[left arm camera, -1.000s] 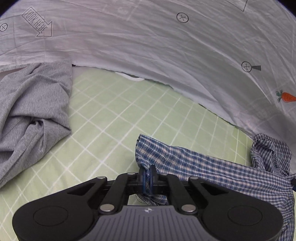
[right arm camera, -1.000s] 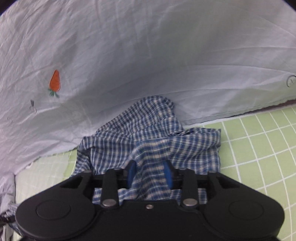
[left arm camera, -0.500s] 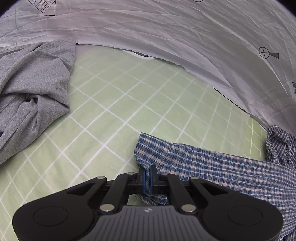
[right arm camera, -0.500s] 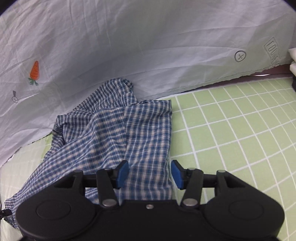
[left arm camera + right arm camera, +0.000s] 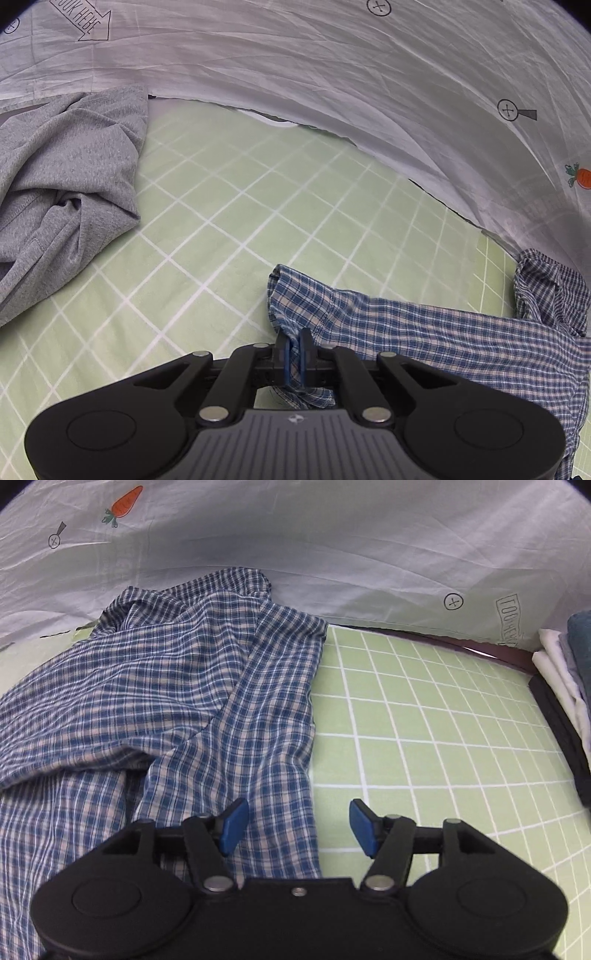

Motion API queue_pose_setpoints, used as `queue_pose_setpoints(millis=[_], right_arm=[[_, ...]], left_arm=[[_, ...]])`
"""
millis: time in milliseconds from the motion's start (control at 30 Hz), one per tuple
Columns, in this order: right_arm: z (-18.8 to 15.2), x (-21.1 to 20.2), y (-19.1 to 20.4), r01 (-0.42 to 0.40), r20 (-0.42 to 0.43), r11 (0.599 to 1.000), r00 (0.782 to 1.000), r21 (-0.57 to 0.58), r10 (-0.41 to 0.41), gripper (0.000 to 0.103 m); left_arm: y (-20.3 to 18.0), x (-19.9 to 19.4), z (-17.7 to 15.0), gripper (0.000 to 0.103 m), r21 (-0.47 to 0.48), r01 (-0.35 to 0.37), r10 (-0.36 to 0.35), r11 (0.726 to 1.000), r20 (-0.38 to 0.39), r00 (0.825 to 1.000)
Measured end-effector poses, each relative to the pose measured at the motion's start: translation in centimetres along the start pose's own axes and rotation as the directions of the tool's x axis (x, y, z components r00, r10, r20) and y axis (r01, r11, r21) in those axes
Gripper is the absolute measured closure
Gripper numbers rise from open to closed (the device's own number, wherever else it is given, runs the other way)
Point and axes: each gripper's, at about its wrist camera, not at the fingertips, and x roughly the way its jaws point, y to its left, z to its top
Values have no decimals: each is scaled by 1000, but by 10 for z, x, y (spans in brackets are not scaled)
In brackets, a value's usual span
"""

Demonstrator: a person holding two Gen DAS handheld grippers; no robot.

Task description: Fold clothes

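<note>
Left wrist view: your left gripper (image 5: 294, 349) is pinched on an edge of the checked shirt (image 5: 424, 332), which trails off to its right; keep that edge taut and low. Only here: a grey garment (image 5: 62, 192) far left.

Right wrist view: your right gripper (image 5: 295, 825) gapes, empty, over the shirt's side edge; take that edge squarely. Only here: a folded stack (image 5: 569, 661) far right.
</note>
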Motion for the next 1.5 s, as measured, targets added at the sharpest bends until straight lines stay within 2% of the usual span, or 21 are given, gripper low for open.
queue_pose_setpoints(millis=[133, 233, 333, 400, 467, 533, 567, 600, 633, 667, 700, 767, 900, 967, 1033, 1133, 1200, 1233, 1367, 1433, 1500], right_arm=[[-9, -23, -9, -12, 8, 998, 1000, 65, 12, 28], [-21, -43, -14, -6, 15, 996, 1000, 94, 5, 27], [-38, -62, -21, -12, 22, 992, 1000, 128, 10, 26], [-48, -71, -27, -14, 22, 988, 1000, 155, 11, 26], [-55, -77, -34, -15, 24, 984, 1000, 180, 10, 26], [-60, -82, -41, -14, 28, 979, 1000, 204, 8, 26], [-61, -85, -46, -10, 30, 976, 1000, 217, 3, 26], [-61, -86, -50, -6, 30, 973, 1000, 230, -1, 24], [-61, -88, -54, -5, 32, 970, 999, 244, -3, 21], [-60, -89, -57, -6, 36, 967, 999, 256, -3, 21], [-58, -90, -57, -23, 49, 966, 999, 256, 11, 21], [-53, -91, -56, -58, 75, 965, 996, 255, 40, 18], [-44, -94, -54, -130, 126, 960, 987, 249, 101, 15], [-33, -90, -44, -218, 161, 950, 970, 222, 184, 17], [-22, -81, -34, -333, 177, 916, 938, 225, 297, 24], [-4, -64, -20, -514, 189, 817, 857, 262, 479, 32], [4, -45, -13, -603, 180, 725, 795, 333, 579, 32], [7, -36, -6, -626, 168, 697, 774, 350, 611, 32], [14, -17, 24, -632, 102, 705, 764, 321, 638, 38], [17, -12, 36, -643, 74, 710, 753, 287, 653, 52], [17, -8, 44, -645, 42, 712, 749, 278, 662, 59]], left_arm=[[-21, -21, -7, 99, 3, 132, -132, 991, 16, 991], [-62, -40, -13, 99, 126, 222, -225, 967, 14, 974], [-109, -60, -29, 99, 260, 317, -323, 912, -18, 946], [-135, -69, -46, 99, 297, 383, -382, 875, -63, 922], [-156, -72, -65, 99, 305, 452, -432, 838, -133, 892], [-177, -75, -91, 97, 344, 513, -463, 786, -222, 858], [-183, -75, -102, 92, 363, 512, -450, 778, -247, 858], [-188, -74, -112, 70, 379, 505, -430, 776, -268, 862], [-193, -73, -121, 56, 396, 497, -410, 772, -288, 866], [-192, -73, -127, 31, 404, 474, -383, 783, -287, 878], [-189, -73, -132, 23, 409, 446, -355, 796, -281, 892], [-182, -73, -135, 23, 414, 399, -310, 818, -267, 913], [-150, -72, -126, 16, 353, 293, -224, 888, -225, 948], [-136, -69, -123, 16, 326, 246, -179, 913, -220, 959], [-123, -63, -120, 16, 299, 189, -127, 935, -216, 968], [-105, -57, -117, 16, 249, 140, -83, 958, -227, 970], [-96, -52, -116, 16, 219, 137, -81, 966, -247, 966], [-94, -49, -115, 16, 212, 133, -76, 968, -256, 964], [-93, -38, -114, 16, 223, 121, -57, 967, -273, 960], [-95, -35, -114, 16, 232, 124, -57, 965, -278, 959], [-96, -33, -113, 16, 237, 124, -56, 964, -275, 960]])
